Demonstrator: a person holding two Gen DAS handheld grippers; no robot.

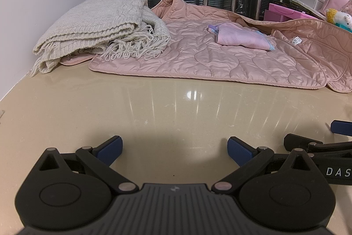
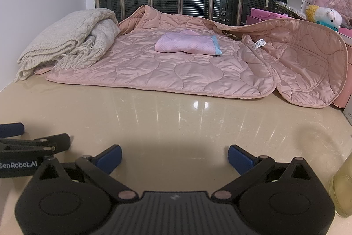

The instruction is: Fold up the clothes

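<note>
Trouble could come first from the small things that lie on and beside the pink quilted jacket (image 2: 180,72), which is spread open across the middle of both views, at the far side of the beige countertop (image 2: 176,124). A folded lilac cloth (image 2: 187,44) sits on top of the jacket, near the centre of the right wrist view, so if a panel is lifted and folded before this cloth is moved, I think the cloth will slide off or get trapped inside the fold. At the left of the frame a folded cream knitted blanket (image 1: 99,23) with a fringe rests partly on the jacket's edge; pulling the jacket toward the camera could drag the blanket along or undo its fold. At the right of the frame one flap of the jacket (image 2: 308,63) stands up against pink boxes (image 2: 264,14) and a plush toy (image 2: 323,14), and a quick pull there may knock these over. The quilted fabric looks smooth and shiny, so a pinch on only one layer may slip. The left gripper (image 1: 175,150) and the right gripper (image 2: 175,156) are both low in the frame over bare countertop, well apart from the jacket, with jaws spread wide and nothing between them. A yellowish bottle (image 2: 342,191) stands at the lower right edge of the right wrist view, close beside the right gripper, and a sideways move could tip it.
</note>
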